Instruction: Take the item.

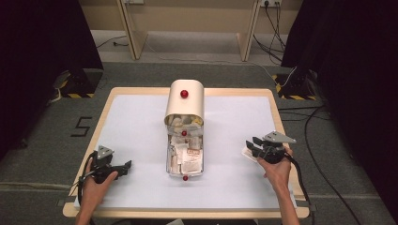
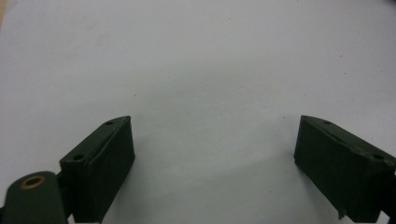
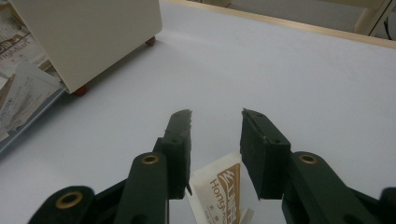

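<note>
A: What sort of place is shown?
B: A lab or recording studio. A wood-edged table [image 1: 281, 123] covered with a white sheet is set on grey carpet [image 1: 42, 154].
A: Further evidence?
B: Black curtains [image 1: 44, 37] are hung on both sides, stand bases taped in yellow-black hazard stripes [image 1: 75, 95] are seen, cables [image 1: 317, 154] are trailed over the floor, and a "5" [image 1: 80, 126] is marked on the carpet.

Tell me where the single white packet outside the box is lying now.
In the high view, the white packet lies on the table's right side, under the right tool, well apart from the open box.
</note>
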A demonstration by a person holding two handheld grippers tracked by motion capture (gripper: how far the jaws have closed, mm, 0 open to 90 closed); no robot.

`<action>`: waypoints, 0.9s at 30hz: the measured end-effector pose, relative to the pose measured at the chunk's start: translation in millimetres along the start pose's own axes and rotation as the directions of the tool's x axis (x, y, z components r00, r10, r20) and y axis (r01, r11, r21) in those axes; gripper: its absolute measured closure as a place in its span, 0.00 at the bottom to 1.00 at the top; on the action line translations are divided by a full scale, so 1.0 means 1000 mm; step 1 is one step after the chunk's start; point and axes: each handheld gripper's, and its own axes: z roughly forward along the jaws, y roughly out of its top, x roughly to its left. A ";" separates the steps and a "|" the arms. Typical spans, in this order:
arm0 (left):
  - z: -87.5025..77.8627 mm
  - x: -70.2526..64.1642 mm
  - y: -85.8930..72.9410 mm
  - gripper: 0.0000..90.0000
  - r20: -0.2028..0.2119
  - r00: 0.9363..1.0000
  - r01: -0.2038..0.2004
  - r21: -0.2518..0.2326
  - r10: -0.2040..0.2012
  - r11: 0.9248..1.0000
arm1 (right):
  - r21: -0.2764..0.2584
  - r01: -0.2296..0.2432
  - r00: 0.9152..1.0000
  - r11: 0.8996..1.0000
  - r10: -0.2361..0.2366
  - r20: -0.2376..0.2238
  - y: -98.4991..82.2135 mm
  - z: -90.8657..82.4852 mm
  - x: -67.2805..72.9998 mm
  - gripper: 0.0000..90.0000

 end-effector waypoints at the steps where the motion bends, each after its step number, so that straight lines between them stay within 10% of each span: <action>1: 0.000 0.000 0.000 0.13 0.000 1.000 -0.002 0.002 0.002 1.000 | -0.001 0.000 1.000 1.000 0.000 0.000 0.001 0.000 0.000 0.67; 27: 0.000 0.000 0.000 0.13 0.000 1.000 -0.002 0.001 0.002 1.000 | -0.012 -0.064 0.998 0.998 0.064 0.022 0.000 -0.004 0.006 0.33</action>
